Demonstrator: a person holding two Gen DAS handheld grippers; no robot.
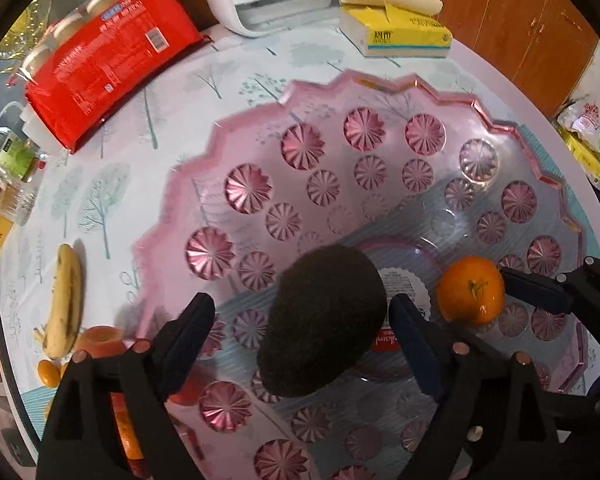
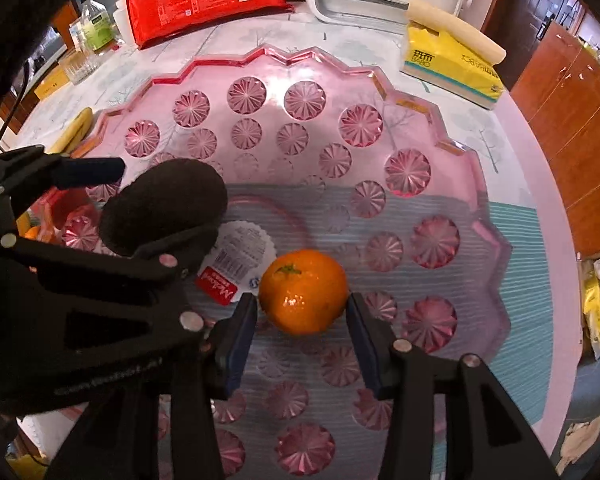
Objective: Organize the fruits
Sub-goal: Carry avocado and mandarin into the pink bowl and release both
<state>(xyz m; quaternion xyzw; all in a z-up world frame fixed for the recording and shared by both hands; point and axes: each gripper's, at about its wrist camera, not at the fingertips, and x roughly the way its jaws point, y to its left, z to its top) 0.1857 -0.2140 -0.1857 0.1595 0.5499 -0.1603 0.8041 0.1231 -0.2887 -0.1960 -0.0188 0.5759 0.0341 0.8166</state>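
We have two fruits in the pink bowl (image 1: 236,128): a dark avocado (image 1: 324,320) and an orange tangerine (image 2: 303,291), both resting on the bowl floor near the label sticker (image 2: 240,256).

The avocado looks rough-skinned, firm, egg-shaped, so we judge it grips best across its wide middle. It is likely heavier than the tangerine and could roll on the slick plastic.

The tangerine is glossy, soft-skinned and light, so take it at the equator with light pressure.

The left gripper (image 1: 300,320) stands wide, pads clear of the avocado between them. The right gripper (image 2: 302,328) brackets the tangerine; we see slim gaps, so it's released, not clamped.

Outside the bowl a banana (image 1: 64,300) and small fruits lie on the tablecloth (image 1: 112,184), not yet sorted.
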